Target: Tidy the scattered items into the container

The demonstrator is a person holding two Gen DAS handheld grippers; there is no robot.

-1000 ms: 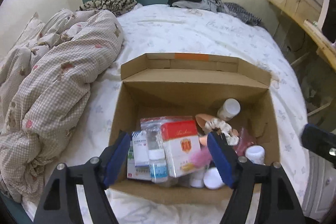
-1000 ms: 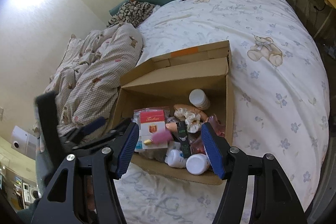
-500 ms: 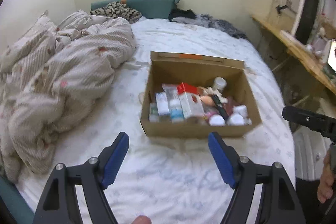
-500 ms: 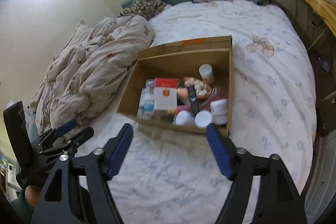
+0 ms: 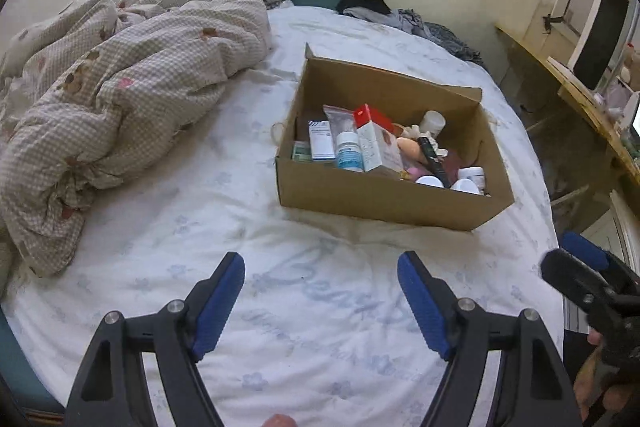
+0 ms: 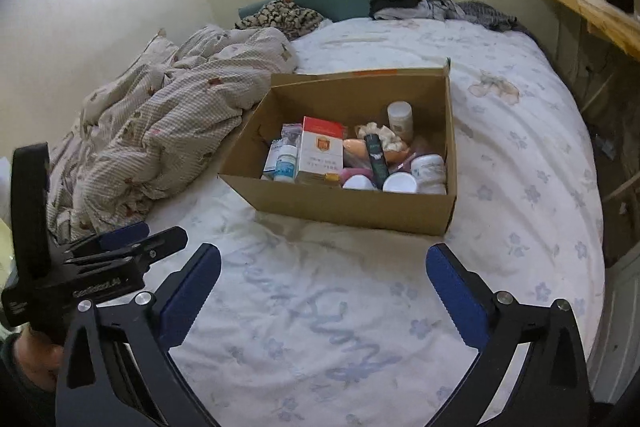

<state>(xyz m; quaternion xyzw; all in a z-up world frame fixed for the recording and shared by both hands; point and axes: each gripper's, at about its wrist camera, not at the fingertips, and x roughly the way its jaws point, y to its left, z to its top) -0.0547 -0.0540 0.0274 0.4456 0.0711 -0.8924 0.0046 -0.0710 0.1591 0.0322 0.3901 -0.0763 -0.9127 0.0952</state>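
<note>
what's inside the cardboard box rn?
Cardboard box holds a red-and-white carton, blue-label bottle, black tube, white jars and a scrunchie. Anything underneath them is covered.

Black claw (image 5: 321,295) frames, blue ribbed pads (image 5: 219,307), silver screws (image 5: 465,304)

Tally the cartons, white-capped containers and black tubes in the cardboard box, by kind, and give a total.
Cartons: 3
White-capped containers: 5
Black tube: 1
Total: 9
</note>
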